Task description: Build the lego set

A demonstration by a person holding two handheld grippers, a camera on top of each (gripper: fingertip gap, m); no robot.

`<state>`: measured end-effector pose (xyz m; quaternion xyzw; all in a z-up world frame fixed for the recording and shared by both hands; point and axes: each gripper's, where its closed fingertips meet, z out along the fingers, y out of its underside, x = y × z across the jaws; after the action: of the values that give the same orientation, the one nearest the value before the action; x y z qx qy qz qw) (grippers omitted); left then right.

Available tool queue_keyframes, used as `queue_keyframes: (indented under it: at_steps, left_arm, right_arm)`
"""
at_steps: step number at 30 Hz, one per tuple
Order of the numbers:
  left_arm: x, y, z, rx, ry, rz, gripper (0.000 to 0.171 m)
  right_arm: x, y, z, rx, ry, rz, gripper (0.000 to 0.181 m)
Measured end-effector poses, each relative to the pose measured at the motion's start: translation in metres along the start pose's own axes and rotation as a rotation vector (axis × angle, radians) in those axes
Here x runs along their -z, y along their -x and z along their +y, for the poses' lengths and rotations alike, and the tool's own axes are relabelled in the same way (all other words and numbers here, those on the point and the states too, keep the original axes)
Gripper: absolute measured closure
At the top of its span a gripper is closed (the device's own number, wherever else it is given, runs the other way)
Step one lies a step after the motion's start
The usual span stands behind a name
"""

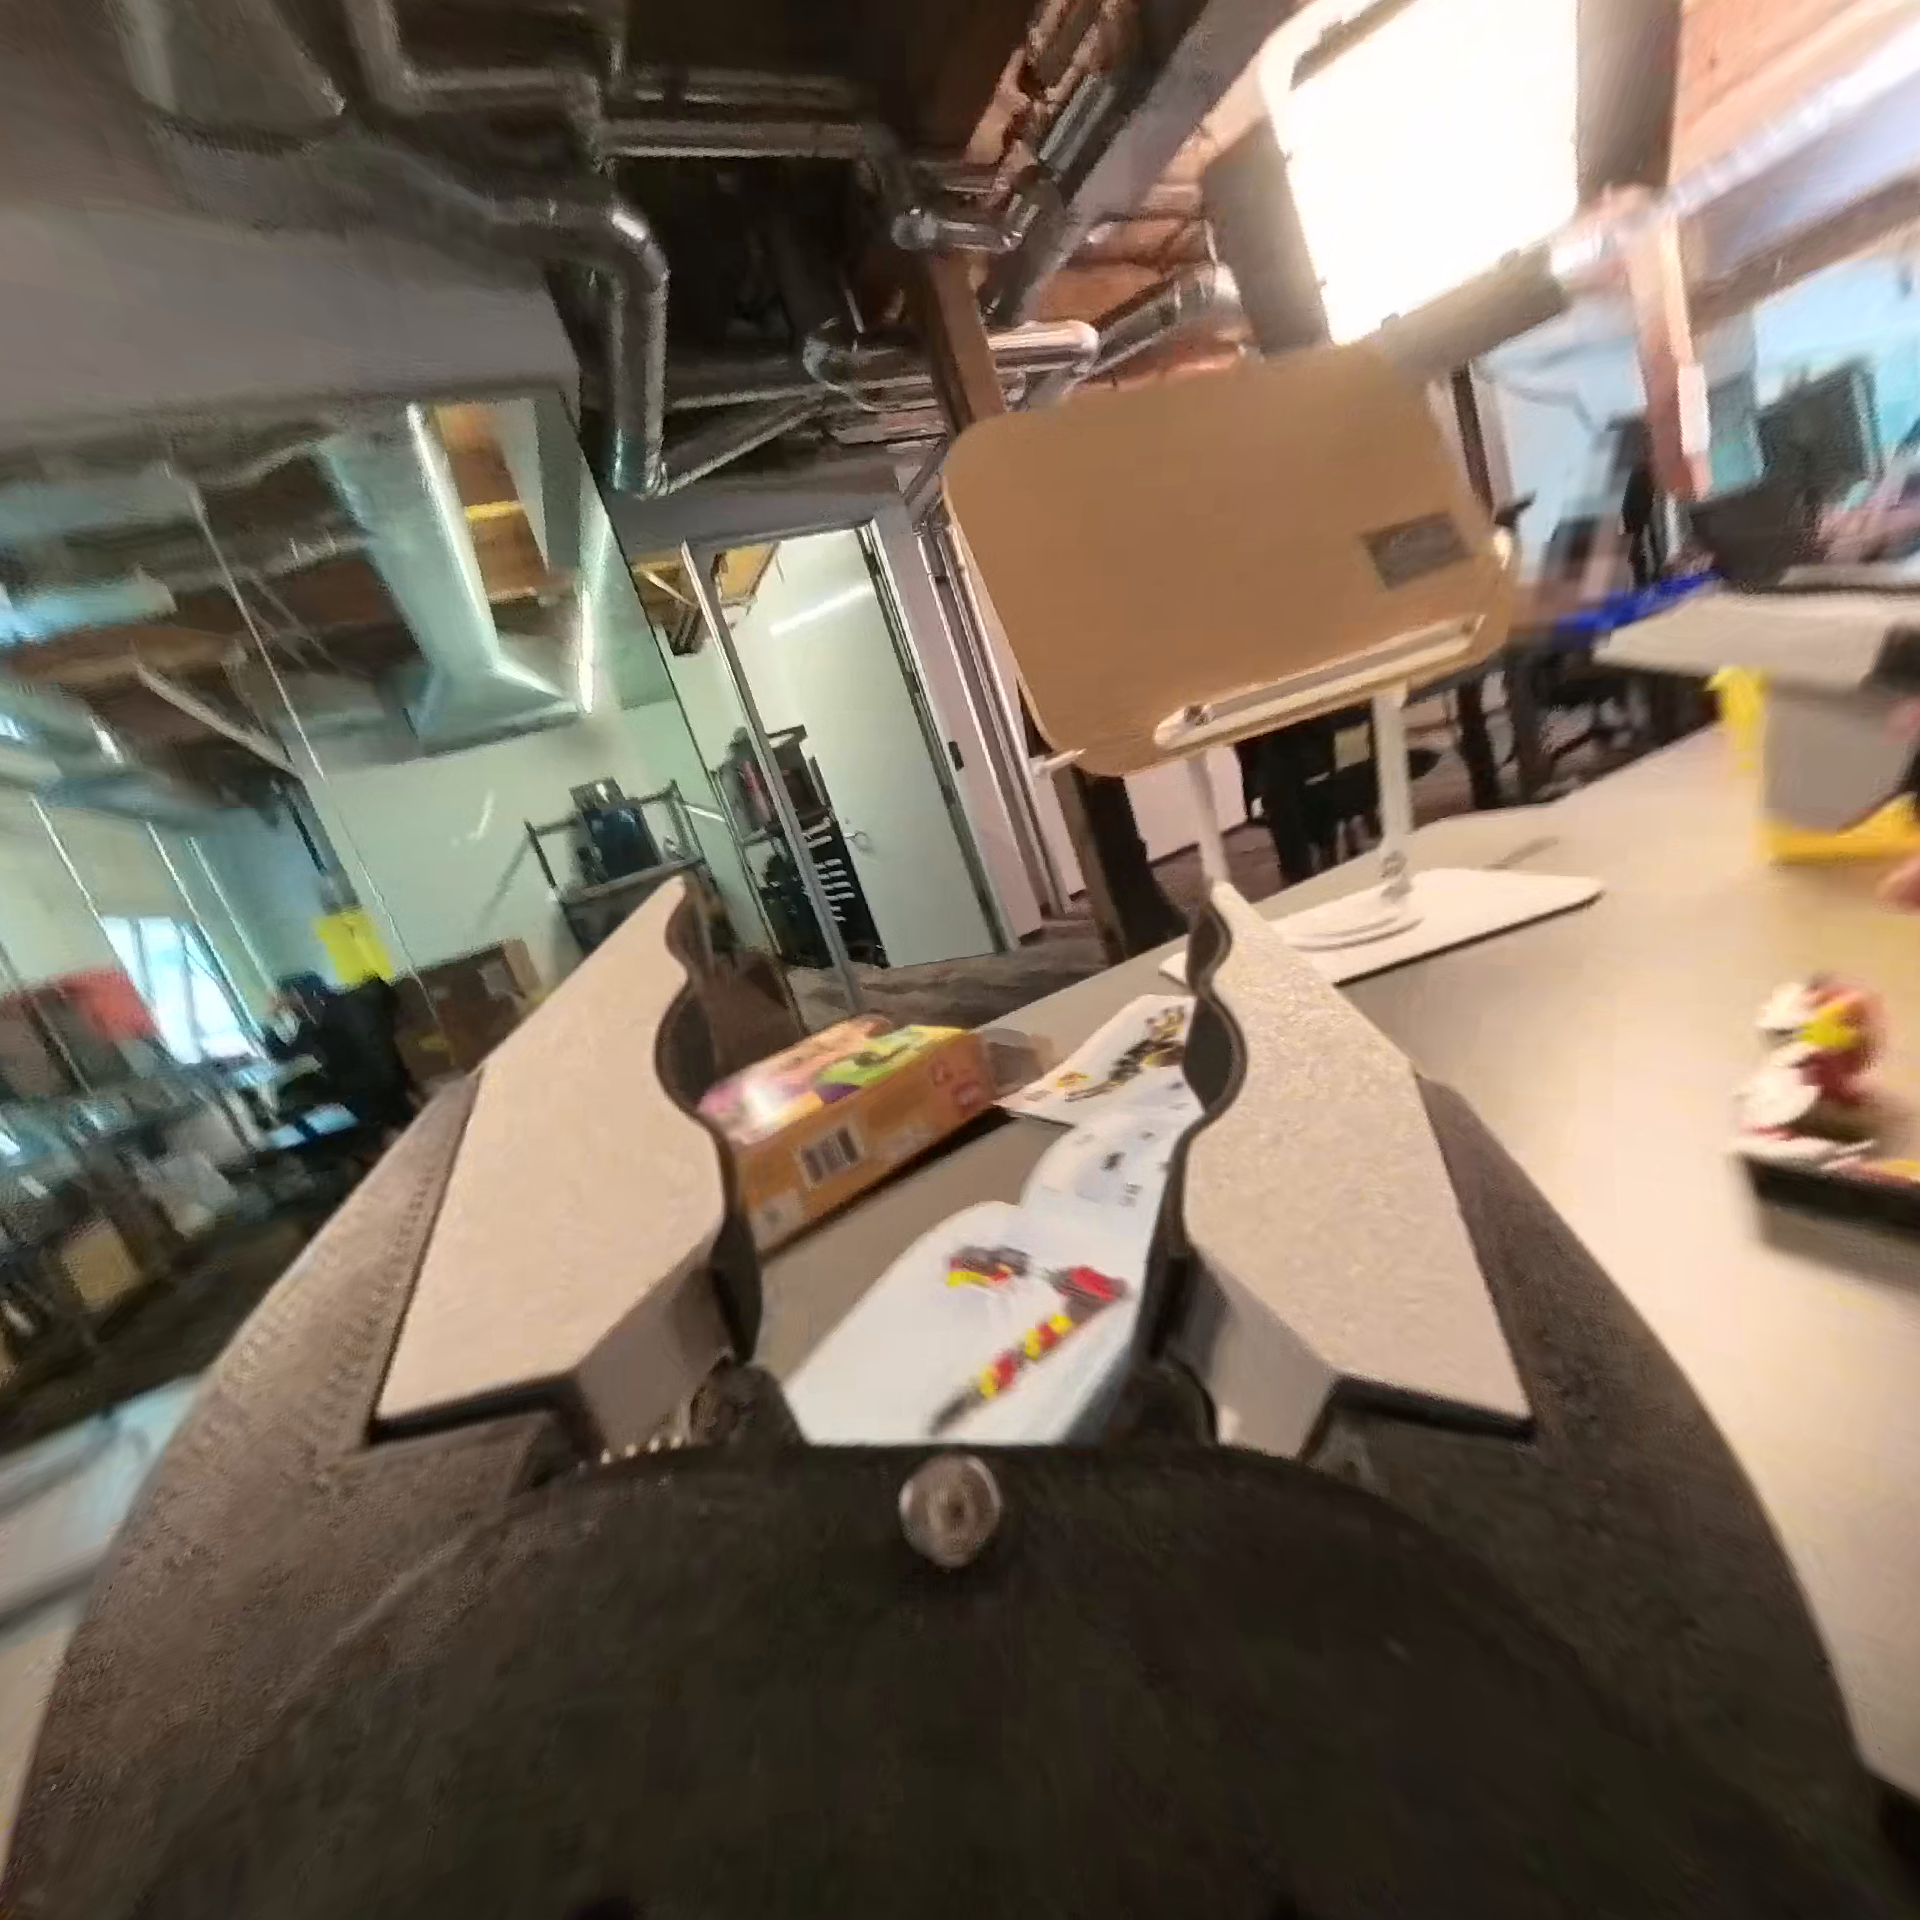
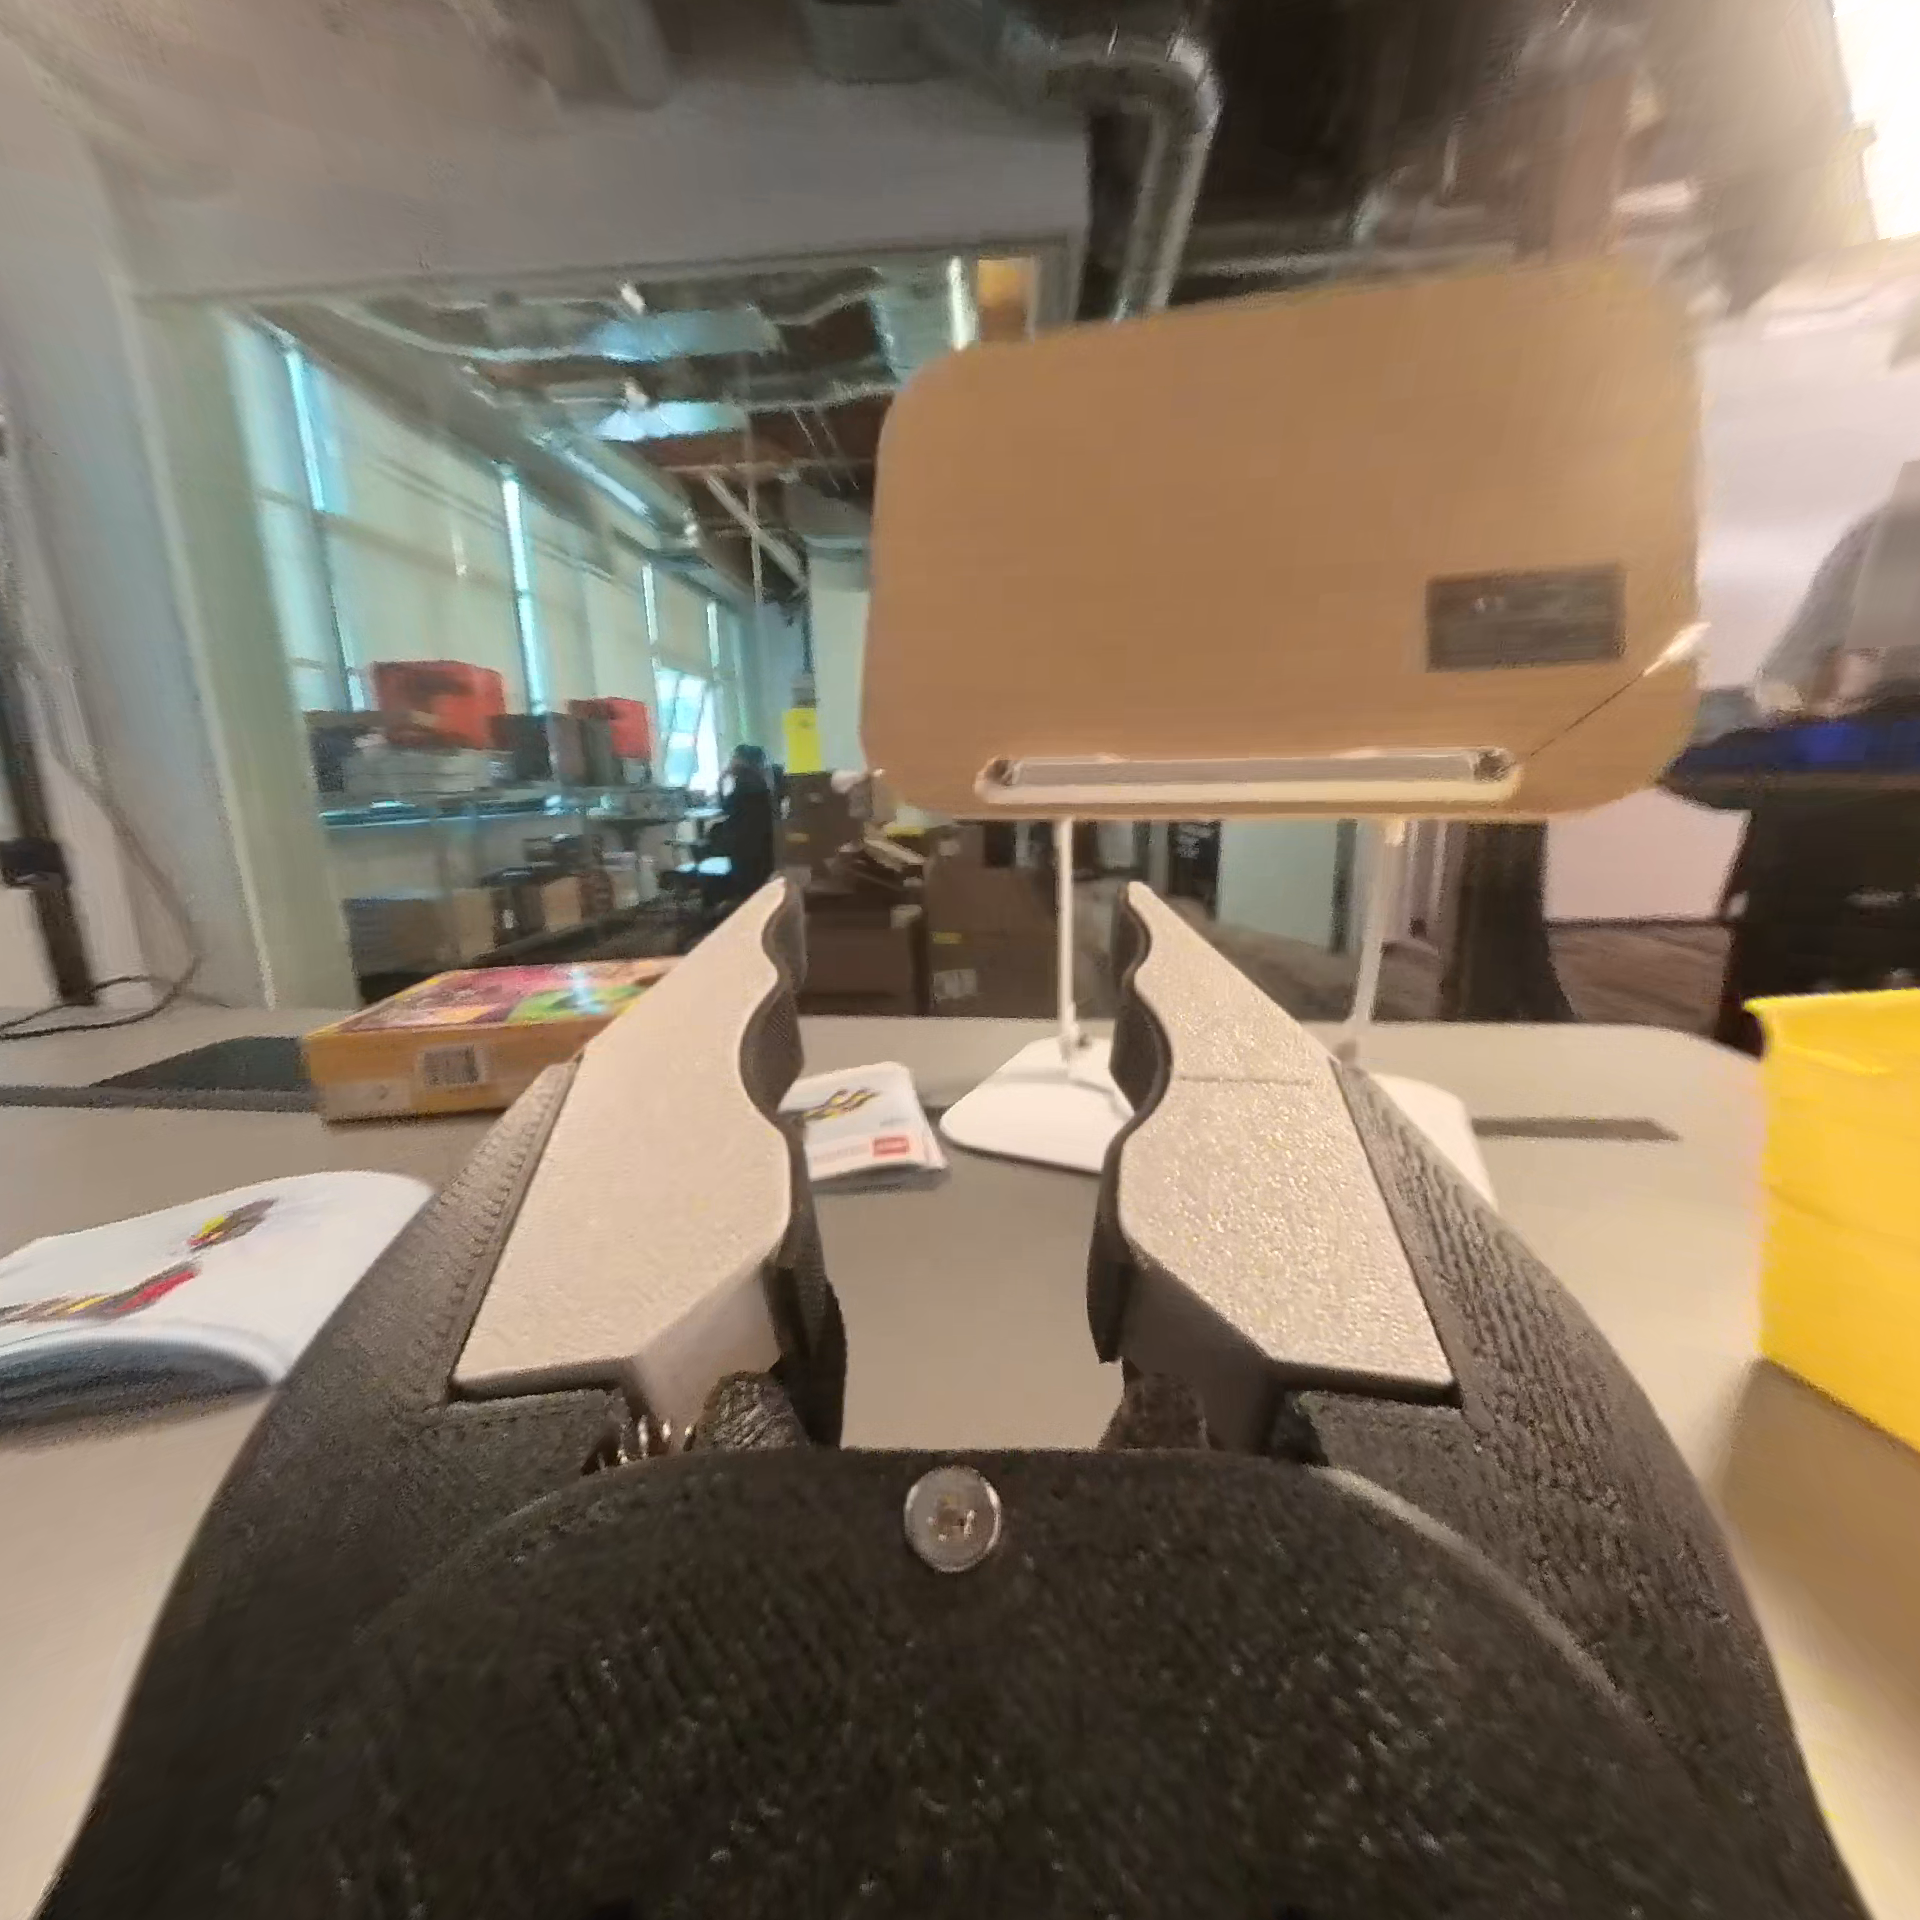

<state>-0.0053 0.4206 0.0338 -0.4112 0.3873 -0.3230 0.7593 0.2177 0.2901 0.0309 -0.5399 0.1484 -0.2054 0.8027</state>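
box [image 2: 457,1049] left of stand [image 2: 1049,1112], booklet [image 2: 166,1288] nearer, on table [image 2: 966,1299]

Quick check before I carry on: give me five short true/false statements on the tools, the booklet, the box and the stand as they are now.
1. The left tool is open and holds nothing. True.
2. The right tool is shut on a brick. False: its fingers stand apart with nothing between them.
3. An open instruction booklet lies on the table. True.
4. The lego box stands upright on the wooden book stand. False: it lies flat on the table, left of the stand.
5. The yellow bin sits at the left edge of the right wrist view. False: it is at the right edge.
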Motion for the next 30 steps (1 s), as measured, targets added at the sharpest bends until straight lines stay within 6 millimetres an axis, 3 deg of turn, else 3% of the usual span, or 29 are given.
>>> queue_keyframes:
  at_steps: [3,5,7,9,12,17,20,22,26,30]
  left_arm:
    - [-0.029,0.005,0.017,-0.075,0.008,0.010,0.078]
    - [-0.023,0.010,0.015,-0.003,0.007,-0.002,0.075]
    - [-0.012,0.011,0.014,0.052,0.017,0.000,0.090]
    - [-0.014,0.014,0.032,0.068,0.138,-0.011,0.105]
    - [-0.013,0.016,0.053,0.063,0.266,-0.053,0.091]
    - [-0.006,0.026,0.043,0.051,0.205,-0.129,0.082]
    - [-0.006,0.032,0.037,0.085,0.141,-0.149,0.055]
    - [-0.005,0.034,0.031,0.073,0.108,-0.164,0.048]
    - [-0.002,0.031,0.017,0.022,0.047,-0.163,0.042]
    - [-0.006,0.022,0.009,-0.026,0.007,-0.130,0.029]
  right_arm:
    - [0.009,0.007,-0.008,-0.005,-0.032,-0.062,0.130]
    - [0.013,0.003,-0.013,0.017,-0.054,-0.044,0.131]
    - [0.011,0.004,-0.005,0.039,-0.019,-0.044,0.134]
    - [0.007,0.005,0.009,0.120,0.057,-0.029,0.136]
    - [0.015,0.018,0.004,0.190,0.040,-0.076,0.132]
    - [0.024,0.021,-0.006,0.236,-0.002,-0.086,0.126]
    - [0.023,0.031,-0.008,0.253,-0.026,-0.135,0.124]
    - [0.024,0.030,-0.012,0.234,-0.047,-0.134,0.121]
    - [0.025,0.021,-0.023,0.149,-0.087,-0.092,0.099]
    - [0.027,0.036,-0.037,0.127,-0.134,-0.140,0.084]
